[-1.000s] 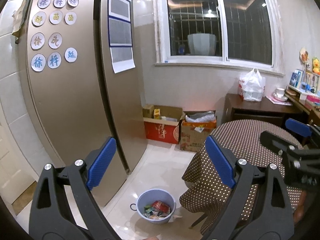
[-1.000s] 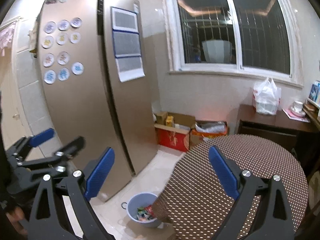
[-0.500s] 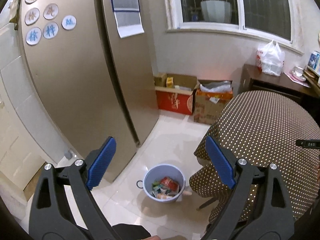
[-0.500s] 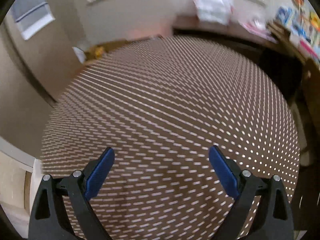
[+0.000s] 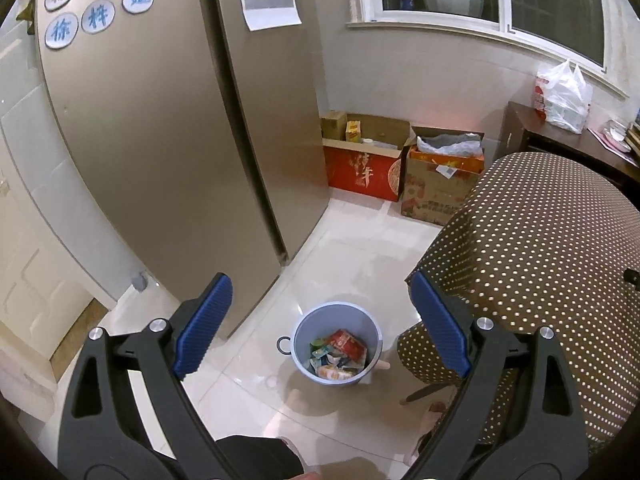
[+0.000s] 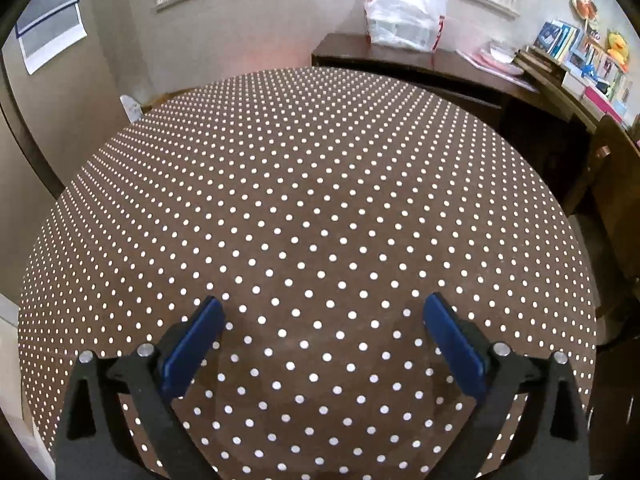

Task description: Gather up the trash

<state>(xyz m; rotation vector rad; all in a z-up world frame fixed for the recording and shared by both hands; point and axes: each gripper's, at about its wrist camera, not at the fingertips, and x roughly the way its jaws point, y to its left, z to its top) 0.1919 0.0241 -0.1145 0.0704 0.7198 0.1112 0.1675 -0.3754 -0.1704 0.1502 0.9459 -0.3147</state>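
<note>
Left gripper (image 5: 320,320) spread wide, empty. Round pale-blue plastic bin (image 5: 337,345) holding wrappers stands on the floor at lower centre of frame, directly ahead between its fingers, beside the brown polka-dot tablecloth (image 5: 540,248). Right gripper (image 6: 320,334) likewise spread and empty over bare cloth; left is nearer.

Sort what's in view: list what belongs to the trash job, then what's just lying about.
Job: blue bin on the floor, wrappers inside it, dotted table.

Lying about: white plastic bag, red carton, brown carton, fridge, books.
</note>
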